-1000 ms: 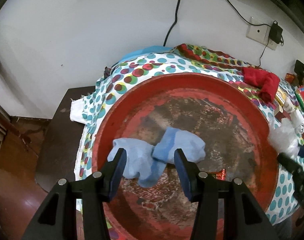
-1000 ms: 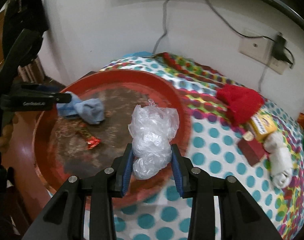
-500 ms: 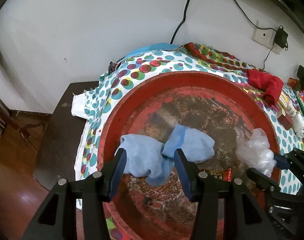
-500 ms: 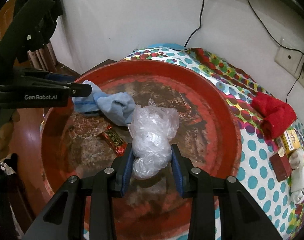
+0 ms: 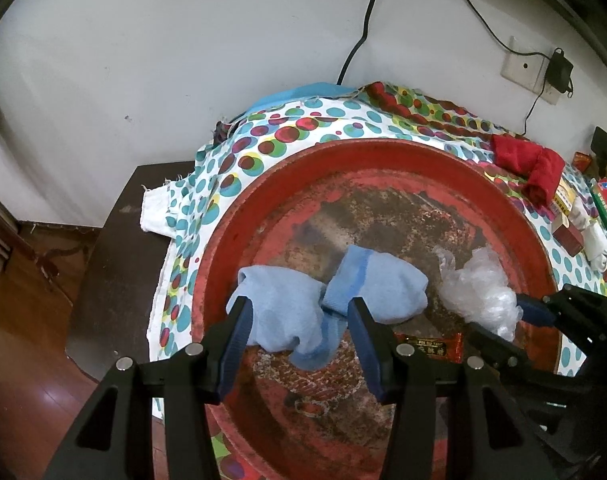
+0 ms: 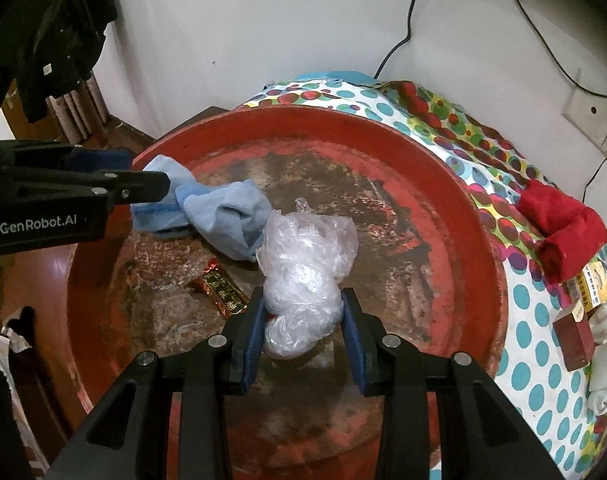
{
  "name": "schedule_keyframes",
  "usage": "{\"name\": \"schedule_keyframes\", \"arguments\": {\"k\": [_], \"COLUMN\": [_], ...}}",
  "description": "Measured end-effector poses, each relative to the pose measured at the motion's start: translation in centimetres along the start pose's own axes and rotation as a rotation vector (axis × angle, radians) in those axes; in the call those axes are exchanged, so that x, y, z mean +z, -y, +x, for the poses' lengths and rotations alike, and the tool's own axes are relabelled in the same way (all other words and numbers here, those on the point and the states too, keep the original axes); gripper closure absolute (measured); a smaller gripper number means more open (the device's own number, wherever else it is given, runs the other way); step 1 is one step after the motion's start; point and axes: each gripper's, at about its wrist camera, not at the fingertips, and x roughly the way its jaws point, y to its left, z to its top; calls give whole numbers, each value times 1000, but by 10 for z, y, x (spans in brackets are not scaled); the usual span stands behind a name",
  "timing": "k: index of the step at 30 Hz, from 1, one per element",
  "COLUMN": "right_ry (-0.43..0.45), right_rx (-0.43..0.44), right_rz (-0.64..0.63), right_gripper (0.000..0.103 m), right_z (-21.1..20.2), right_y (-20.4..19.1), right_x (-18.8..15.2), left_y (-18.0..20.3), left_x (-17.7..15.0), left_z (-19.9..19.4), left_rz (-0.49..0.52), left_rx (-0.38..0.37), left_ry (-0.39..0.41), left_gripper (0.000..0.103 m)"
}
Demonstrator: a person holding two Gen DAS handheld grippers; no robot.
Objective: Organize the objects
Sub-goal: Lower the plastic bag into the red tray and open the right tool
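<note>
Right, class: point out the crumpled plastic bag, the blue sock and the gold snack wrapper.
crumpled plastic bag (image 6: 303, 280), right wrist view, middle of the wad
blue sock (image 5: 379, 288), left wrist view, its foot part
gold snack wrapper (image 6: 219, 292), right wrist view, printed face

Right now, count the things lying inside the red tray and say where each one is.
3 in the red tray: blue sock at its left, gold-red wrapper near the front, and clear plastic bag mid-tray between the opening right gripper jaws. Nothing else shows.

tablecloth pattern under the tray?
White tablecloth with teal dots, multicoloured circles near the wall; right wrist view shows it best.
</note>
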Motion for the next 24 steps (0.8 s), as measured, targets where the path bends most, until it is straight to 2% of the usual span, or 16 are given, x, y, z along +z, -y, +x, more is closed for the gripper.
{"name": "schedule_keyframes", "arguments": {"k": [3,9,12,24], "right_ry": [7,18,36,84], "right_rx": [0,1,1,-15], "right_rz": [2,3,11,18], "right_gripper": [61,58,48,48], "right_z": [-1,-6,-12,-44], "right_y": [-1,2,3,20], "right_x": [-1,0,0,-8], "left_y": [0,0,2,11], "left_x": [0,1,2,4], "left_z": [0,1,2,-2], "left_rz": [-2,-3,0,15], "left_rx": [-1,-4,-4,-7], "left_ry": [0,-3,-3,2], "left_gripper": [52,52,52,52]}}
